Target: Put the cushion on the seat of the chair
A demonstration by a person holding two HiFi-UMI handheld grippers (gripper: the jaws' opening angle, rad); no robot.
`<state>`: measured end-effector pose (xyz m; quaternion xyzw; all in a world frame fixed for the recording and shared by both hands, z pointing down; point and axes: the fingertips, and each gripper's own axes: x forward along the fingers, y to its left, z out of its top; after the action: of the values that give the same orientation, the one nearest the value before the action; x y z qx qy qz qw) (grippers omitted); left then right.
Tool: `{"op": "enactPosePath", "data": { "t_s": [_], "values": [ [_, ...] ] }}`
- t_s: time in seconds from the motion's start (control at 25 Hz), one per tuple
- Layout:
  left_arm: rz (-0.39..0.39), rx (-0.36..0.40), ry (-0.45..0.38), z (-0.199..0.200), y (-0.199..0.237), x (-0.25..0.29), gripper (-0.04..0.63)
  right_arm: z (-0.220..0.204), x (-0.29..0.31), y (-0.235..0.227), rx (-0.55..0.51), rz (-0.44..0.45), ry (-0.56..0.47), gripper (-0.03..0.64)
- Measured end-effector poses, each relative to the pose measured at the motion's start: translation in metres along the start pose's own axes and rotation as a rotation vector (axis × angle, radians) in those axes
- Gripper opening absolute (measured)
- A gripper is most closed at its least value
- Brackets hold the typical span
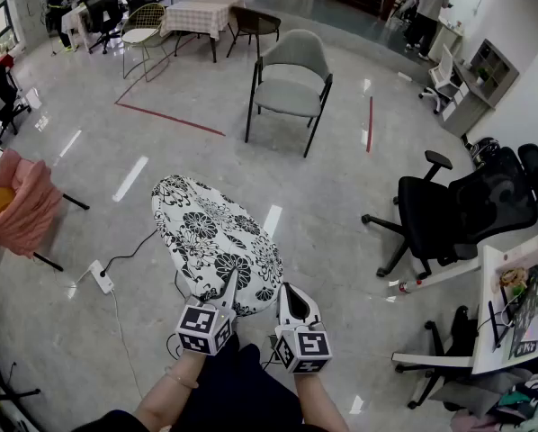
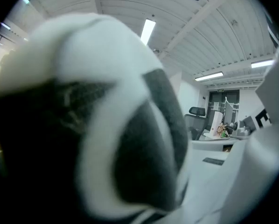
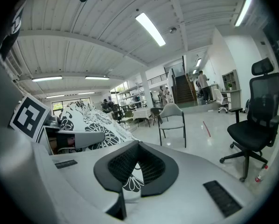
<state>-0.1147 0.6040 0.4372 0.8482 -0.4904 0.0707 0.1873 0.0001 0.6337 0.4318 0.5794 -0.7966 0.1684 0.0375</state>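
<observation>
Nearest us, at 6 o'clock in the head view, we log the left hand-held gripper (image 1: 228,286). Its jaws are pressed together on the near edge of the cushion (image 1: 217,241), and its own view is filled with blurred black-and-white fabric. The right hand-held gripper (image 3: 136,171) sits just beside it at 3 o'clock. Its pads pinch the same edge, and we see a patterned flap between them. The cushion is held above the floor (image 1: 341,196), reaching toward 12 o'clock, and is not yet on the seat. The grey chair (image 1: 289,84) stands at 12 o'clock, well apart. We note an office chair (image 1: 471,210) at 3 o'clock and a power strip (image 1: 101,277) at 9 o'clock.
</observation>
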Motion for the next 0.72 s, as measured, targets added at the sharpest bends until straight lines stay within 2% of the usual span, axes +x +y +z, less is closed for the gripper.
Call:
{"op": "enactPosePath", "data": {
  "t_s": [0.4, 0.56, 0.72],
  "values": [
    [-0.010, -0.028, 0.004, -0.004, -0.003, -0.011, 0.025, 0.005, -0.003, 0.005, 0.007, -0.009, -0.032, -0.008],
    [-0.038, -0.065, 0.020, 0.000, 0.006, 0.002, 0.026, 0.009, 0.016, 0.004, 0.048, -0.037, -0.024, -0.008],
    [-0.065, -0.056, 0.021, 0.010, 0.012, 0.031, 0.026, 0.018, 0.044, -0.007, 0.058, -0.039, -0.029, -0.008]
  ]
}}
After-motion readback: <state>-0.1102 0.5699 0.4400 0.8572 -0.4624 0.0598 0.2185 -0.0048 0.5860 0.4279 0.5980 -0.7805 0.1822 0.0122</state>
